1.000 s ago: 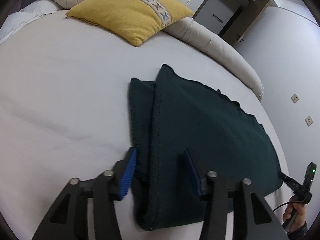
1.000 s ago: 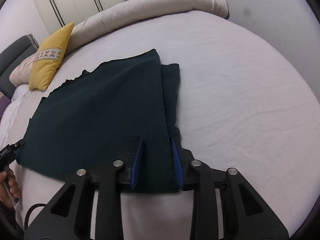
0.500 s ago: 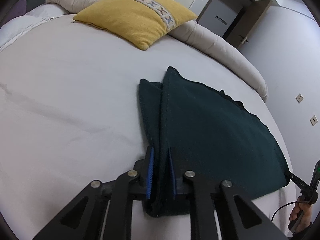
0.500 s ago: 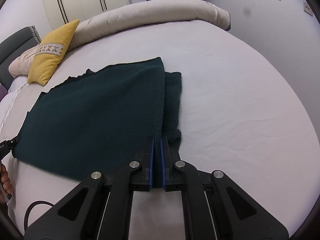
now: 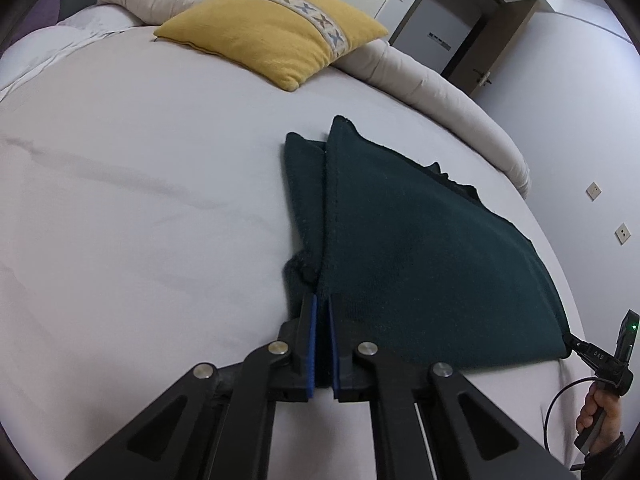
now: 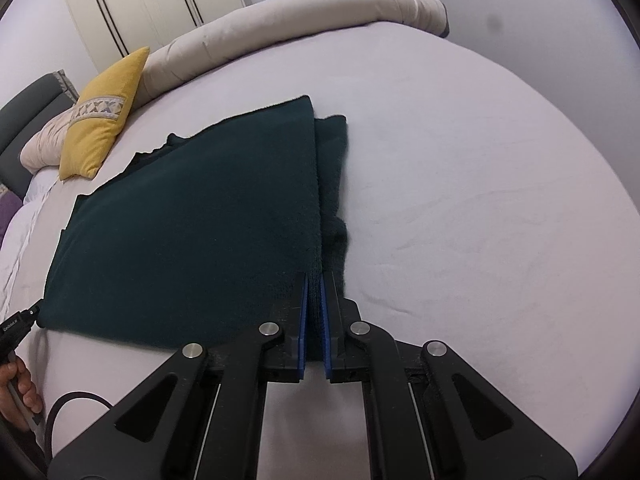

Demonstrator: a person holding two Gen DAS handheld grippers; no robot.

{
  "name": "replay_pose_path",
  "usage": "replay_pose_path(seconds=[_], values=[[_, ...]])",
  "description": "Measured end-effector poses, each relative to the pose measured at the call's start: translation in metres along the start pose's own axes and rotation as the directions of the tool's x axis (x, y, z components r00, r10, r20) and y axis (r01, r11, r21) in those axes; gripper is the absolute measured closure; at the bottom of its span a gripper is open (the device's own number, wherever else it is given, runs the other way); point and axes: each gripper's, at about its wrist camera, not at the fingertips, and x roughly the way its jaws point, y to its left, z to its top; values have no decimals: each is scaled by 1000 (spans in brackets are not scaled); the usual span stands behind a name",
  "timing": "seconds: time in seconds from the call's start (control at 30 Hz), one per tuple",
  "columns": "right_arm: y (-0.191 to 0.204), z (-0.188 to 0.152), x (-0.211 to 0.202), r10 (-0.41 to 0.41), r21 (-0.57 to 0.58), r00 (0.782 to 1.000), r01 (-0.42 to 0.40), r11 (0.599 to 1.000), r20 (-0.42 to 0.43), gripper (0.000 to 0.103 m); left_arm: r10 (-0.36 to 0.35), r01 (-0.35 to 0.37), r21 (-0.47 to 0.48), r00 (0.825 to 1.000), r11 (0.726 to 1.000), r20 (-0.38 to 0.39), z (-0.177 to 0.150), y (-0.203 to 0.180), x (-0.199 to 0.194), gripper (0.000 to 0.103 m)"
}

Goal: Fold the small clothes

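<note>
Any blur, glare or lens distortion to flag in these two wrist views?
Left wrist: sharp, soft even light, no glare; fisheye bows the bed and darkens the corners; the dark green garment shows little texture. Right wrist: equally sharp and bowed; a faint shadow edges the garment beside the right gripper.

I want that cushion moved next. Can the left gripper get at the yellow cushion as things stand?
Probably not yet: the left gripper is clamped on the dark green garment; the yellow cushion lies farther up the bed.

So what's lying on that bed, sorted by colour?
Dark green: 1, the folded cloth
Yellow: 1, the cushion
Beige: 1, the long rolled bolster
Total: 3
</note>
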Motion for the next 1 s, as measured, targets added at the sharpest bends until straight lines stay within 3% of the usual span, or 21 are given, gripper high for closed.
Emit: replay_pose_path(seconds=[0.4,0.47,0.53,0.57,0.67,0.83,0.9,1.0], values=[[-17,-14,10,7,29,999,-6,1000,-53,97,-26,23,-41,998,999,-54,-8,16,4,94],[-20,-12,9,18,40,998,-15,999,-63,93,-16,13,-35,997,999,-73,-8,16,0,85],[-22,-10,2,-7,51,997,11,999,-81,79,20,-23,-38,997,999,-73,-6,13,-13,73],[-23,-8,-4,-26,54,997,30,998,-73,74,49,-50,-20,998,999,-39,-2,9,-24,67],[-18,6,-27,-65,40,998,65,997,-1,72,86,-91,71,994,993,67,17,-15,-45,61],[28,49,-22,86,1,996,-86,996,30,72,41,-66,195,991,979,130,59,-63,-14,56],[53,68,-2,209,-20,978,-209,978,11,72,31,-57,231,993,971,113,74,-81,15,56],[82,91,42,273,10,962,-272,962,-32,72,40,-59,260,996,964,77,81,-96,54,56]])
